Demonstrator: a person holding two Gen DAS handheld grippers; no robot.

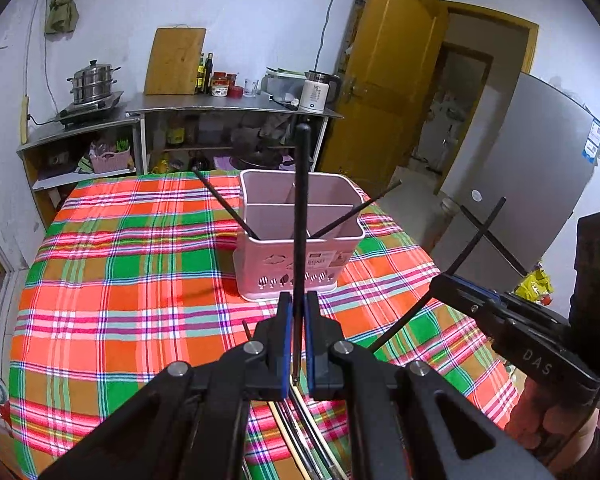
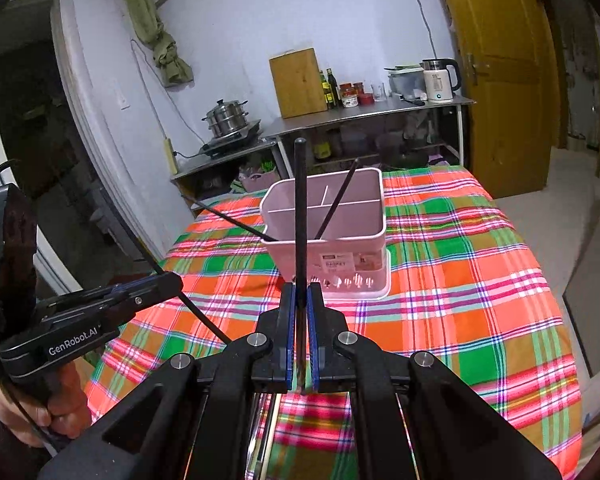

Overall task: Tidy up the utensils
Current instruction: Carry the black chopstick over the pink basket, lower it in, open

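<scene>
A pink utensil basket (image 1: 296,268) (image 2: 332,240) with divided compartments stands on the plaid tablecloth (image 1: 140,280). Two black chopsticks (image 1: 224,204) (image 1: 352,212) lean out of its near compartment to left and right. My left gripper (image 1: 298,300) is shut on a black chopstick (image 1: 301,208) held upright in front of the basket. My right gripper (image 2: 300,292) is shut on another black chopstick (image 2: 300,208), also upright before the basket. The right gripper shows in the left wrist view (image 1: 452,284), the left gripper in the right wrist view (image 2: 168,280). More utensils lie under the left gripper (image 1: 300,432).
The table (image 2: 480,280) is covered by the red, green and orange plaid cloth. Behind it stand a steel counter (image 1: 228,104) with a cutting board, bottles, kettle and steamer pot (image 1: 94,82). A yellow door (image 1: 384,80) and fridge (image 1: 520,184) are to the right.
</scene>
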